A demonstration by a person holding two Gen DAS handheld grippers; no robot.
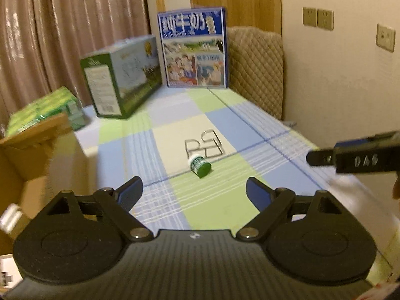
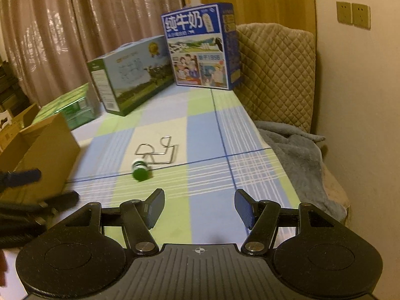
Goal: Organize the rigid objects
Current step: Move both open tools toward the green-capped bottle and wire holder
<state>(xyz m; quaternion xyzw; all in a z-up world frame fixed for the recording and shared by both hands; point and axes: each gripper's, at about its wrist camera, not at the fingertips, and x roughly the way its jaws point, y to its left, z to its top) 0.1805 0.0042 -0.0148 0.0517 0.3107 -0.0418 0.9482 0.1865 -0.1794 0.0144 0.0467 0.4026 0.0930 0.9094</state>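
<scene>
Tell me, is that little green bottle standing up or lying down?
Lying down. The bottle rests on its side on the checked cloth, green cap toward the cameras, just in front of the wire puzzle.

Looking like a bedroom in a home: lying under a checked sheet [image 2: 205, 130] in pale blue, green and cream, a bed, ending against a quilted beige headboard [image 2: 277, 75]. Hanging down the far wall, long pinkish-brown curtains [image 2: 75, 37], adjoining a wooden door [image 2: 252, 0]. Sitting on the plain cream wall, wall sockets [image 2: 353, 15]. Bunching between mattress and wall, a grey fleece blanket [image 2: 295, 145]. Standing on the sheet near the headboard, a blue milk carton case [image 2: 200, 47] and a green milk carton case [image 2: 130, 75], grocery packs rather than shop stock. Standing open beside the bed, a cardboard box [image 2: 42, 150].
</scene>
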